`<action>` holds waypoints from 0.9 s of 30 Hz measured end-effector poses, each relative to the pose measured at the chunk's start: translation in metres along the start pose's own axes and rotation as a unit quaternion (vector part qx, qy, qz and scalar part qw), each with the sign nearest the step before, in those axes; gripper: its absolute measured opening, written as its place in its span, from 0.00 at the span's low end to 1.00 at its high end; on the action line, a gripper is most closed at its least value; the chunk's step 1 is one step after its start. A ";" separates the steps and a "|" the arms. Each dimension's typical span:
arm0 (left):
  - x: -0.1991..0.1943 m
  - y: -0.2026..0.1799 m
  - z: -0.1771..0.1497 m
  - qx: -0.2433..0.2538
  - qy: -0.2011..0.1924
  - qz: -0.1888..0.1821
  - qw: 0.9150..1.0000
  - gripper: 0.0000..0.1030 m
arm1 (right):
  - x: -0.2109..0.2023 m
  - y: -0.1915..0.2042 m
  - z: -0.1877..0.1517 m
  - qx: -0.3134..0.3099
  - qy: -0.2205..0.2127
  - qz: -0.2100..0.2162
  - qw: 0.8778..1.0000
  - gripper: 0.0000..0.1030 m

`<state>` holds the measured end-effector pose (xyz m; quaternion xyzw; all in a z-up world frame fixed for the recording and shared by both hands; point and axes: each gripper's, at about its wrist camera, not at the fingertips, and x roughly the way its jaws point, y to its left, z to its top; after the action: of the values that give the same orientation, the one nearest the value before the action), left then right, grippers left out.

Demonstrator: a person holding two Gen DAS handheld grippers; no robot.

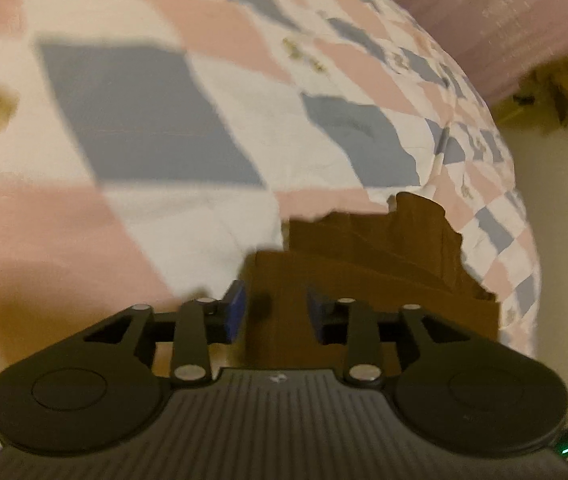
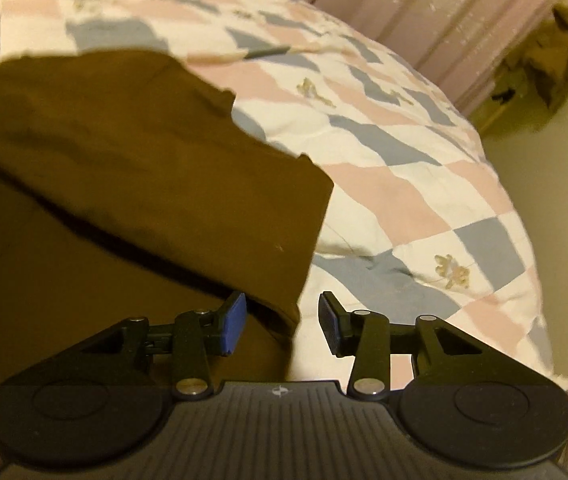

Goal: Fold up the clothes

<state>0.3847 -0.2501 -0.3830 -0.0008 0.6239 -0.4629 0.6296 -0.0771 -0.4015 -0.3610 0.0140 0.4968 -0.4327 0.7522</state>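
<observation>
A dark brown garment (image 1: 364, 264) lies on a bed quilt (image 1: 143, 120) chequered in pink, grey-blue and white. In the left wrist view my left gripper (image 1: 275, 308) hovers over the garment's near part. Its blue pads stand apart and brown cloth shows in the gap; neither pad presses on it. In the right wrist view the brown garment (image 2: 143, 160) fills the left half, folded over itself, with a corner hanging down. That corner reaches between the fingers of my right gripper (image 2: 281, 322), close to the left pad. The right gripper's pads stand apart over the quilt (image 2: 404, 168).
The bed's rounded edge drops off to the right onto pale floor (image 1: 556, 200). A pink curtain (image 2: 424, 12) hangs behind the bed. A brownish heap (image 2: 564, 52) sits on the floor at the far right.
</observation>
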 end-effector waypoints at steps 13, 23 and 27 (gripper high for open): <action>0.025 0.042 -0.069 -0.295 -0.043 -0.056 0.953 0.19 | -0.003 0.035 0.015 0.032 -0.005 0.043 0.999 0.47; 0.043 -0.163 -0.135 0.541 -0.123 0.203 0.807 0.03 | -0.007 0.027 0.009 0.050 -0.004 0.046 0.998 0.47; 0.081 -0.174 -0.176 0.644 -0.061 0.178 0.742 0.11 | -0.006 0.021 0.008 0.076 0.004 0.052 0.996 0.47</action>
<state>0.1285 -0.2947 -0.3848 0.4878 0.1267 -0.6326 0.5880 -0.0578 -0.3884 -0.3613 0.0990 0.4635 -0.4293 0.7688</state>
